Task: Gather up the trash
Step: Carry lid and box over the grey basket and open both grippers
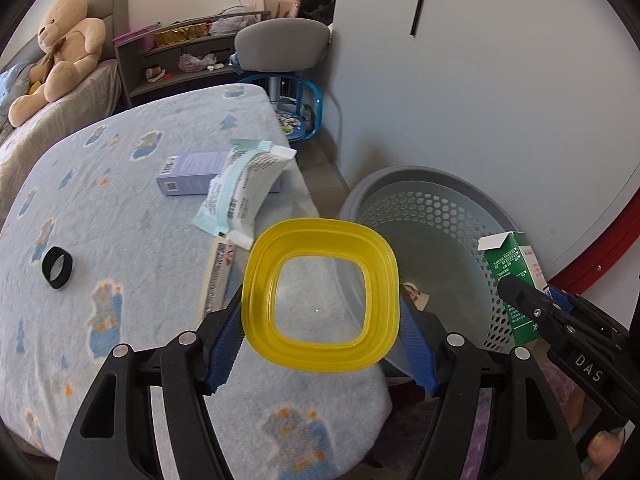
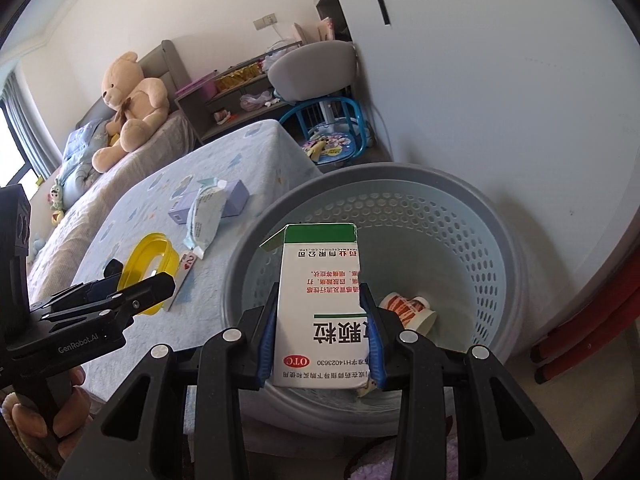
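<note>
Left wrist view: left gripper (image 1: pixel 320 316) clamps a yellow plastic lid (image 1: pixel 320 294) between its blue pads, lid face-on to the lens, held above the near edge of the bed (image 1: pixel 120 220) with its blue bear-print blanket. Just right of the lid, the grey perforated trash basket (image 1: pixel 440 216) stands on the floor beside the bed; a crumpled paper cup (image 1: pixel 416 296) lies at its bottom. Right gripper (image 1: pixel 520 300) enters from the right edge, closed on a green-and-white medicine box (image 1: pixel 516 276) over the basket's near rim. On the blanket beyond the lid: a flat printed packet (image 1: pixel 218 276), then a pale blue wrapper (image 1: pixel 244 192) leaning on a lilac box (image 1: pixel 192 174); a black ring (image 1: pixel 58 268) sits well to the left. Further back, a teddy bear (image 1: pixel 64 44), a shelf unit (image 1: pixel 188 60), a grey chair (image 1: pixel 280 44). Right wrist view: right gripper (image 2: pixel 322 336) grips the medicine box (image 2: pixel 320 304) upright by its sides, directly over the basket (image 2: pixel 460 208) opening; paper cup (image 2: pixel 408 310) below, inside. Left gripper (image 2: pixel 152 284) with the yellow lid (image 2: pixel 150 260) shows at left, over the bed (image 2: pixel 248 148).
</note>
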Motion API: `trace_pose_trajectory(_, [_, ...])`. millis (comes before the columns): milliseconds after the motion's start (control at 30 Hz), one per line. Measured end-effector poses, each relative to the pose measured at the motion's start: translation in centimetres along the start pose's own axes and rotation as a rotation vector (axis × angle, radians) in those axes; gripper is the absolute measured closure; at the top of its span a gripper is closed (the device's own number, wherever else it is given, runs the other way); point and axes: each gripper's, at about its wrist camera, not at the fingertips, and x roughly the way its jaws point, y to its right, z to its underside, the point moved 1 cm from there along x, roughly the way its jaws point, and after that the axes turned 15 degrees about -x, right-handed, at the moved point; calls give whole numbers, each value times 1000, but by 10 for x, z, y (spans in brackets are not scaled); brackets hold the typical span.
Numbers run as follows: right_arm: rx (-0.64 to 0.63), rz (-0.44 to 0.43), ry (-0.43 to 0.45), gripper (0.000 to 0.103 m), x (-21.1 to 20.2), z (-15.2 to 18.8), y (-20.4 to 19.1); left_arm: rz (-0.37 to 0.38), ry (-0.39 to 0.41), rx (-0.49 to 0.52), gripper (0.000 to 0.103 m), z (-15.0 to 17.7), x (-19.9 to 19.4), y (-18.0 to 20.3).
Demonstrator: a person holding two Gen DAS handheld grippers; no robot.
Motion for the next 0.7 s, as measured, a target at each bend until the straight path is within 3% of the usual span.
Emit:
trace_pose_trajectory(333, [82,41,-26,67,7,8,44,30,-4,79,35,-3,26,53])
trace_pose_trajectory(700, [55,74,-35,64,15,7,43,15,4,100,35,-2,39,70])
